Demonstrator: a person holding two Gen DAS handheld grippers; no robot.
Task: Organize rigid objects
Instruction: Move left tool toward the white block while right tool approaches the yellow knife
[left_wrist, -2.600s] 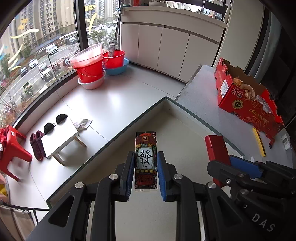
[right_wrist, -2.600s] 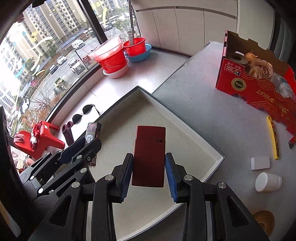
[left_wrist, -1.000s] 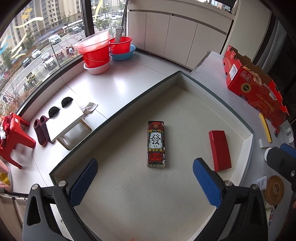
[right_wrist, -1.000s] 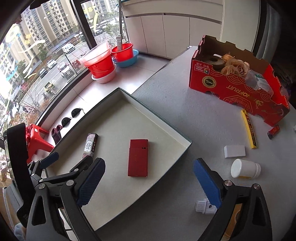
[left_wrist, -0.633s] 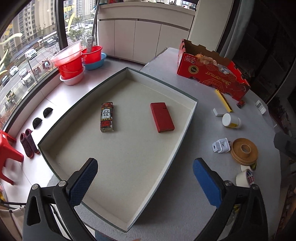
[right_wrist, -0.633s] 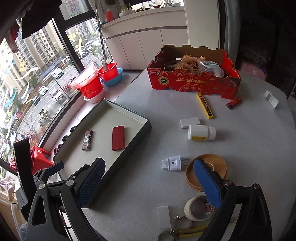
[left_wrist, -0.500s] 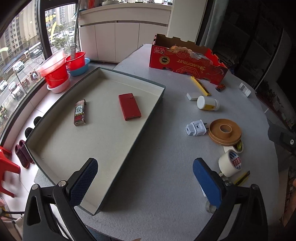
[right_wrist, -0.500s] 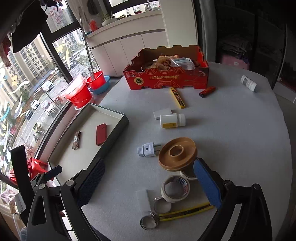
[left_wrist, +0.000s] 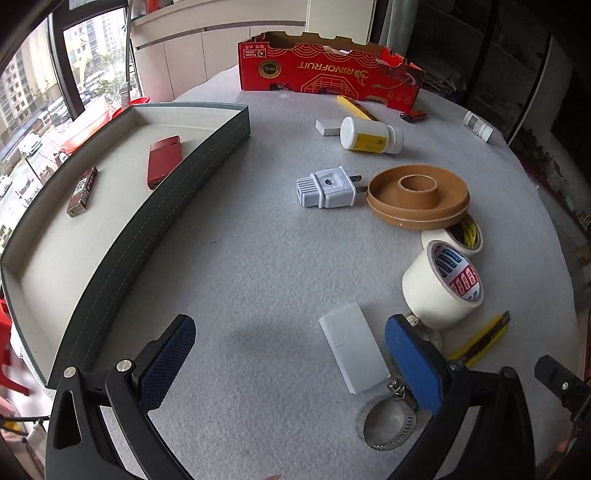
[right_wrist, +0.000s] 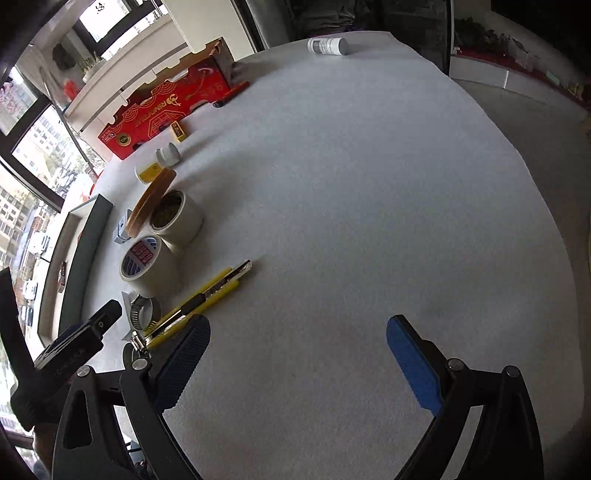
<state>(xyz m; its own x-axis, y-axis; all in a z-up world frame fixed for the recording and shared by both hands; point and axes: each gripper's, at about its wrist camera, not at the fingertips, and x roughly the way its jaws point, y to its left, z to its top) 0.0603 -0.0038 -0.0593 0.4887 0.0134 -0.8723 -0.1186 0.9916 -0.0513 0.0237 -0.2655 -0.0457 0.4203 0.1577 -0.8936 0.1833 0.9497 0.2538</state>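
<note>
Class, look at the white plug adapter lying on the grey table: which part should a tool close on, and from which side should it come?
Grip the white plug adapter across the flat long sides of its blocky body, coming from above. It lies flat, prongs pointing toward the brown spool, so stay on the ribbed end away from them. Both the left tool and right tool are open.

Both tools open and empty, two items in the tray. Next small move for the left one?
Probably ease the left tool forward and right to straddle the white block. It lies flat just ahead, nearest its open fingers, clear of the tape roll and outside the tray.
</note>
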